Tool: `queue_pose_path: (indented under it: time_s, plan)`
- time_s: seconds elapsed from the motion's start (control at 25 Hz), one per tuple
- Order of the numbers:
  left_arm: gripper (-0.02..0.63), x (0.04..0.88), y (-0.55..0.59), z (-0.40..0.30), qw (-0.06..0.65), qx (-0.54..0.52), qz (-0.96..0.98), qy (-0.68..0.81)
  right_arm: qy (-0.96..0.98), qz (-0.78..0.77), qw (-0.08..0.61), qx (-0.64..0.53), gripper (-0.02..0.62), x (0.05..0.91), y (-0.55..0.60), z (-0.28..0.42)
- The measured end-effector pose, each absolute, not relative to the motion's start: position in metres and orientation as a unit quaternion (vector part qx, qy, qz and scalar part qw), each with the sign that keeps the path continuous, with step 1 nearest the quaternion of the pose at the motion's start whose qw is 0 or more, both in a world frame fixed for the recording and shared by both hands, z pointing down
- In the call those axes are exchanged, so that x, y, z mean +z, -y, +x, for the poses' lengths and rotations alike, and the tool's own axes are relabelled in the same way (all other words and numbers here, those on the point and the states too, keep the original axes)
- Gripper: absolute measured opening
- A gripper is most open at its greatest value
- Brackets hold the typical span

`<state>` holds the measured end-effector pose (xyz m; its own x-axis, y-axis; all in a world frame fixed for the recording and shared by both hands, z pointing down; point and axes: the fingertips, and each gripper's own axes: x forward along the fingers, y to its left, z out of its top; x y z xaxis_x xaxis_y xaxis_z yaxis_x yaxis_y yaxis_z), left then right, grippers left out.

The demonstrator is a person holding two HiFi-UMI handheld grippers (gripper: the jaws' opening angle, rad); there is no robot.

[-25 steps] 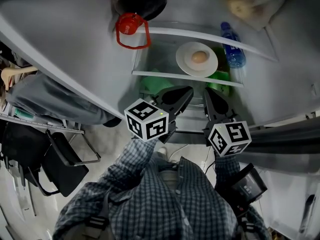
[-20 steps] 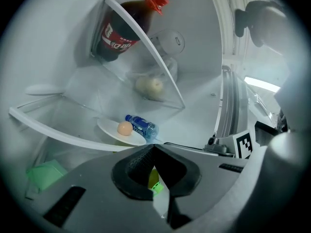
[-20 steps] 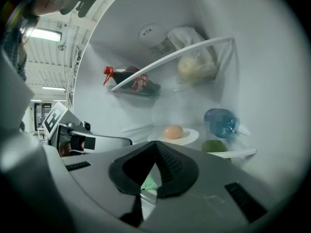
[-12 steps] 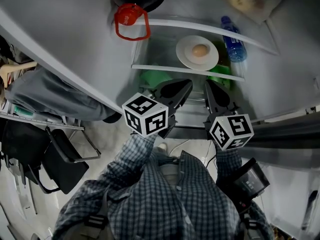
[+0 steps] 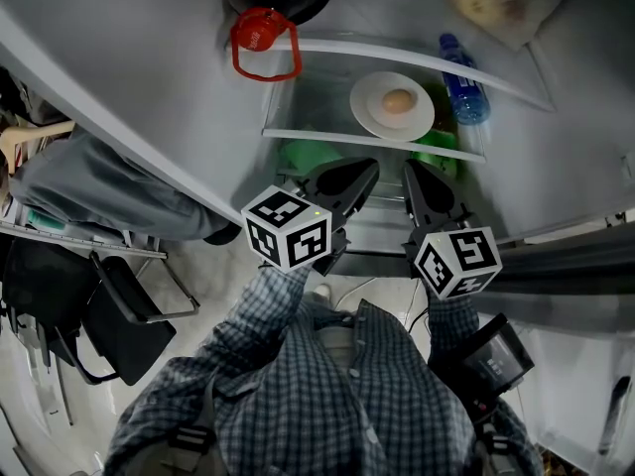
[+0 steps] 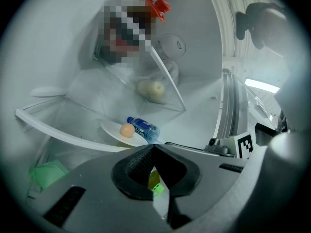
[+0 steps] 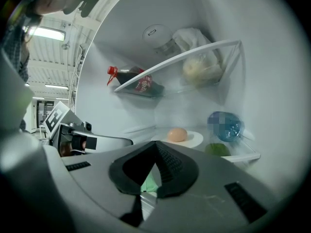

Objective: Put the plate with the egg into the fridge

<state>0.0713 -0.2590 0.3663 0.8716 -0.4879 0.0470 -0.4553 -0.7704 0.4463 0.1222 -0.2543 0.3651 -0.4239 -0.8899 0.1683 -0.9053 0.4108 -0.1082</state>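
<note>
Head view: plate (image 5: 392, 117) with egg (image 5: 397, 100) sitting on fridge shelf (image 5: 317, 139) beside bottle (image 5: 464, 92); left claw (image 5: 365, 170), right claw (image 5: 413, 170) both clenched, empty, hovering outside. Advisable: backing out level, avoiding shelf edge.

fridge shelf (image 5: 313, 107) | on it: 1 white plate (image 5: 379, 119) bearing 1 egg (image 5: 398, 100); 1 blue bottle (image 5: 464, 92) lying just beside plate
</note>
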Motion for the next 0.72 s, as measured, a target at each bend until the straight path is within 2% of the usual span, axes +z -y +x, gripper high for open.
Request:
queue_pose_path:
  time_s: [0.72]
  plan:
    - [0.008, 0.3653, 0.2603, 0.0679, 0.23, -0.04, 0.937, 0.258, 0.848, 0.521, 0.048, 0.09, 0.005, 0.3653, 0.2601, 0.1162]
